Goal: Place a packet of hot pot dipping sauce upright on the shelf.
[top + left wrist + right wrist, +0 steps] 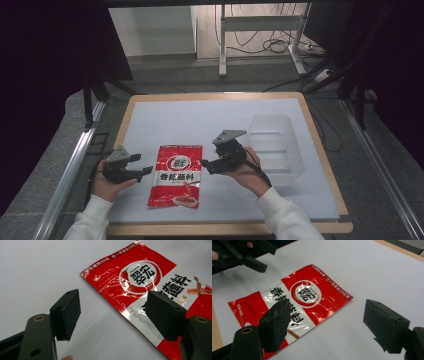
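With nothing between them, fingers (274, 325) wide above red sachet (289, 307).

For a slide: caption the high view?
Two open hand-held grippers, left and right, flank a red sauce packet lying flat beside a clear container.

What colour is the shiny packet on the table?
The packet is red and silver-white with black writing; the right gripper view shows it best.

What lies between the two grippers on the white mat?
The red sauce packet lies flat between the left gripper and the right gripper, touched by neither. The high view shows this best.
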Demonstrator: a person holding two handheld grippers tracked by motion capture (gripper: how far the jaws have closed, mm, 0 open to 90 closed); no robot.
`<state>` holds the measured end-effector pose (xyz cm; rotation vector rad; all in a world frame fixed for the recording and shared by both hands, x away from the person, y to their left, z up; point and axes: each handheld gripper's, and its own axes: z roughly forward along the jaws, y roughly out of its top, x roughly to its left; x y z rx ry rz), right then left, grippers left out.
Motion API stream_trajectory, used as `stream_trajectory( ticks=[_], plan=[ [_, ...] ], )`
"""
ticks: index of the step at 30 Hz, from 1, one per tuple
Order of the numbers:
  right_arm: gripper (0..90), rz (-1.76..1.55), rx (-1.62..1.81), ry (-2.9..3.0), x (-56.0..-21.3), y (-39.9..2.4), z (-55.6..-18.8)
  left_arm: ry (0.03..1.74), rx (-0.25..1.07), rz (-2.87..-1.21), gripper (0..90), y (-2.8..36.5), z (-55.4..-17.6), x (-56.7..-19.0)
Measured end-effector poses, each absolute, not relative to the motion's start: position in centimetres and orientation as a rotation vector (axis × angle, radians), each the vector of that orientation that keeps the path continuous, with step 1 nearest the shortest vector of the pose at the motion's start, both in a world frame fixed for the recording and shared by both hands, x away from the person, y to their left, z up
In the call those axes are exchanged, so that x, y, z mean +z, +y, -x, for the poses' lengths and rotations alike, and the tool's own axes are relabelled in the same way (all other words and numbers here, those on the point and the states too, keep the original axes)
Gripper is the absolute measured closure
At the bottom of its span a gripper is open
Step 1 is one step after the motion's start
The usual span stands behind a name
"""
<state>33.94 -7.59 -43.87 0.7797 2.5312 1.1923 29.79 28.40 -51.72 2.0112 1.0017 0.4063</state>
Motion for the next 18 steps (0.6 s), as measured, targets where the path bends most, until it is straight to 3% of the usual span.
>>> stream_trajectory(
  ticks=[18],
  plan=[
    [24.5, -0.834, 1.083, 2.646, -44.3, -4.4, -40.6, 0.998, 0.404, -2.009, 27.6, 28.6, -29.7, -51.6]
  ],
)
